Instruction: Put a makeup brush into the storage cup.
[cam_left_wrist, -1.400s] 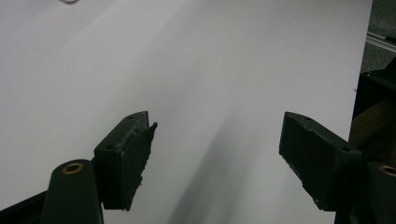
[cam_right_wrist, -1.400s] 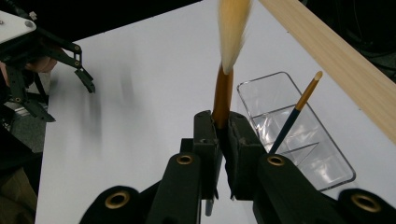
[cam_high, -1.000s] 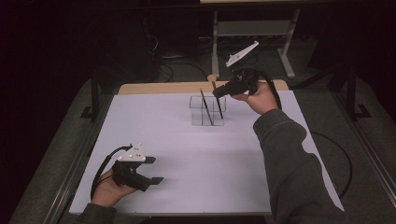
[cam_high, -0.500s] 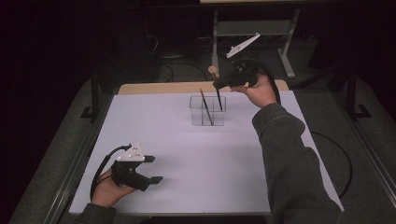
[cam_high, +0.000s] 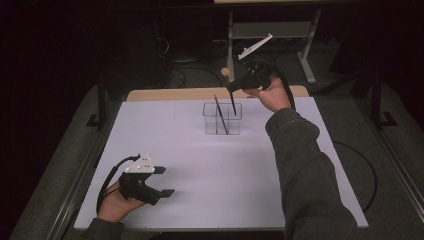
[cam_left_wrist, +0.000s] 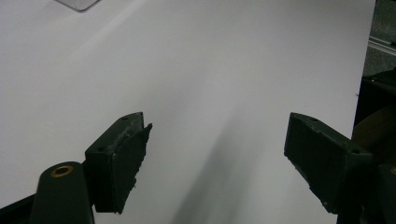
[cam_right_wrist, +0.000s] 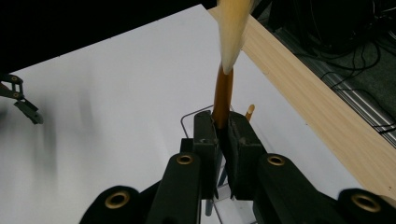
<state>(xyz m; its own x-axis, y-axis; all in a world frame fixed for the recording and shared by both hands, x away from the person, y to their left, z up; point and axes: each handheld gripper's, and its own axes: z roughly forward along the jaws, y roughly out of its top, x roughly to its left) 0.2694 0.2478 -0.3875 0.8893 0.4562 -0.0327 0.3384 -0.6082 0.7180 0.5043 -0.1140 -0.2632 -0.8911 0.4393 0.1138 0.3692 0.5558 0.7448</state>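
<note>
A clear box-shaped holder (cam_high: 235, 125) stands at the far middle of the white table (cam_high: 200, 165). One dark brush (cam_high: 220, 114) leans inside it; its tip (cam_right_wrist: 250, 111) shows beside my jaws. My right gripper (cam_high: 234, 89) is raised over the holder, shut on a second brush (cam_high: 232, 102) with an orange ferrule (cam_right_wrist: 223, 91) and pale bristles (cam_right_wrist: 232, 32) pointing up. Its lower end hangs at the holder's right side; whether it is inside I cannot tell. My left gripper (cam_high: 164, 181) rests open at the near left, nothing between its pads (cam_left_wrist: 123, 154).
A wooden strip (cam_high: 175, 94) runs along the table's far edge, with a metal stand (cam_high: 305, 50) and cables on the dark floor behind. A black cable (cam_high: 367, 170) loops off the table's right side. The holder's corner (cam_left_wrist: 77, 3) shows far ahead of my left gripper (cam_right_wrist: 23, 105).
My right gripper has risen and tilted, carrying the brush higher over the holder. The left gripper has stayed put.
</note>
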